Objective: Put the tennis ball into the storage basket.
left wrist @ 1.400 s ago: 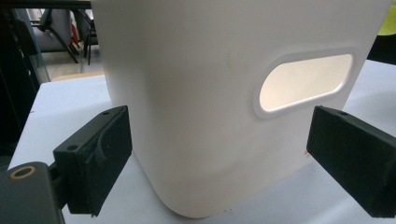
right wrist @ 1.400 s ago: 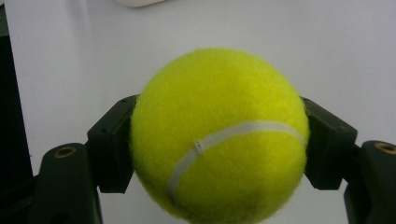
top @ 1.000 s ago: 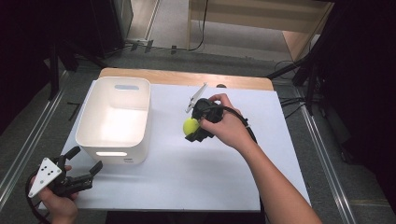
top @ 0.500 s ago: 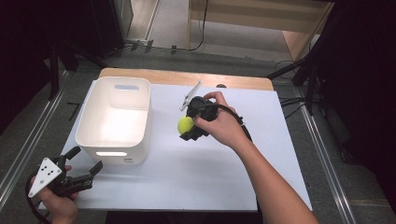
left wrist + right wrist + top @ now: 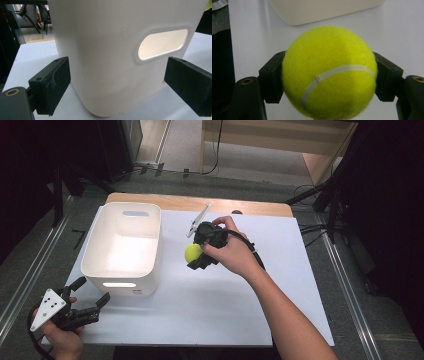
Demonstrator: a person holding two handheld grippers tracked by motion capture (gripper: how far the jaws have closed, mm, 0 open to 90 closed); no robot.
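- On the white surface [image 5: 210, 315] in the high view, a white bin [image 5: 123, 247] stands at the left half, open side up, with a slot handle in its near wall.
- Right of the bin, the right claw [image 5: 194, 255] grips a yellow-green tennis ball [image 5: 193, 252], held just above the surface and apart from the bin.
- The right hand [image 5: 235, 254] wraps the claw body; a grey plate [image 5: 198, 220] projects from its far side.
- At the near left corner, the left claw [image 5: 92, 297] points toward the bin's near wall, jaws spread wide, holding nothing. The left hand [image 5: 62, 340] supports it from below.
- Left gripper view: the left claw [image 5: 117, 77] stands wide open, one jaw at each side of the frame. The bin [image 5: 120, 50] wall is close ahead, its oval handle slot to the right of centre. Whether the jaws touch the wall cannot be told.
- Right gripper view: the right claw [image 5: 329, 77] is closed onto the tennis ball [image 5: 329, 72], one jaw against each side. The ball's white seam curves across its front. The bin [image 5: 324, 10] base lies beyond, on the surface [image 5: 402, 30].
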